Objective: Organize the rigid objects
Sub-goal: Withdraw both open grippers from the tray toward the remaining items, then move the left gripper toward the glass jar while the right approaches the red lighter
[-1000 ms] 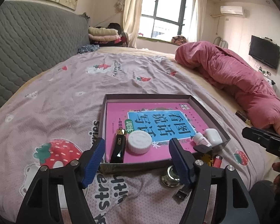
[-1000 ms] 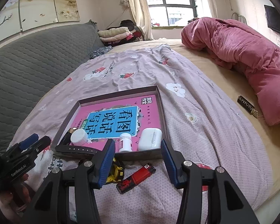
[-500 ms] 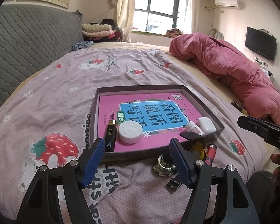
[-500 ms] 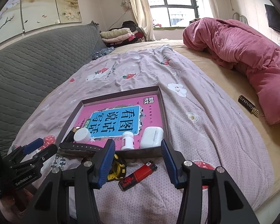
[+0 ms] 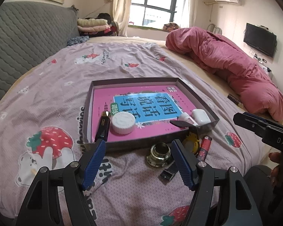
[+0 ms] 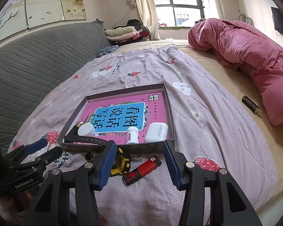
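Observation:
A shallow dark tray [image 5: 88, 113] on the bed holds a pink book [image 5: 147, 105], a black lighter [image 5: 103, 128], a white round jar [image 5: 123, 122], a small white bottle [image 6: 132, 134] and a white earbud case [image 6: 156, 131]. In front of the tray lie a glass jar [image 5: 160, 153], a black sharpener [image 5: 168, 173], a yellow tape measure [image 6: 122, 163] and a red lighter [image 6: 141, 170]. A black strap [image 6: 84, 139] rests over the tray's near edge. My left gripper [image 5: 138, 146] hovers open near the glass jar. My right gripper [image 6: 139, 146] hovers open above the red lighter.
A crumpled pink duvet [image 5: 226, 60] fills the right side of the bed. A small black box [image 6: 251, 105] lies beside it. The grey quilted headboard [image 5: 18, 41] runs along the left. A folded clothes pile [image 5: 93, 25] sits by the window.
The left gripper has turned a little, so the tray and the glass jar sit higher and further left in its view. The right gripper has stayed put.

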Demonstrator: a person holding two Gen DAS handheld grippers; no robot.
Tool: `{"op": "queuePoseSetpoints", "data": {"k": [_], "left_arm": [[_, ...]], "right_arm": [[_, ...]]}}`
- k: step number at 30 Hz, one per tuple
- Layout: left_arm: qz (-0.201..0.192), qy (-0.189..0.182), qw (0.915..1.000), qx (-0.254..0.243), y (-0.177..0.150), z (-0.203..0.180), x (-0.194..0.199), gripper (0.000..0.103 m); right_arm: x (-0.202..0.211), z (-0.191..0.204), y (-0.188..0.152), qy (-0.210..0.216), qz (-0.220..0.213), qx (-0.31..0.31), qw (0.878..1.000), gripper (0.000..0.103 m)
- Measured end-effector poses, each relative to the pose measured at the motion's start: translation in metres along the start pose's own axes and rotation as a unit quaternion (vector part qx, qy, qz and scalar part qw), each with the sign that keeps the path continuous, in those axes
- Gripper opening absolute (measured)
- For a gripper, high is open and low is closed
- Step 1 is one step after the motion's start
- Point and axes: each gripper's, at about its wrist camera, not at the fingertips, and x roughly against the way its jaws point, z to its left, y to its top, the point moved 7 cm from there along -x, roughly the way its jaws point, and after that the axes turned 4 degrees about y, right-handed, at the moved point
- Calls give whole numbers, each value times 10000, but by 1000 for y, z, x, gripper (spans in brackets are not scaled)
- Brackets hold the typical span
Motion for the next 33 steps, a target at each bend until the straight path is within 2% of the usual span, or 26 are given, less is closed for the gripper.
{"op": "queuePoseSetpoints", "data": {"k": [22, 33], "left_arm": [[273, -156, 9993, -193, -15, -17, 0, 73], [553, -250, 9975, -357, -27, -27, -13, 73]], "right_arm": [[-2, 24, -28, 224, 403, 286, 9985, 51], [-8, 26, -41, 157, 626, 407, 9971, 51]]}}
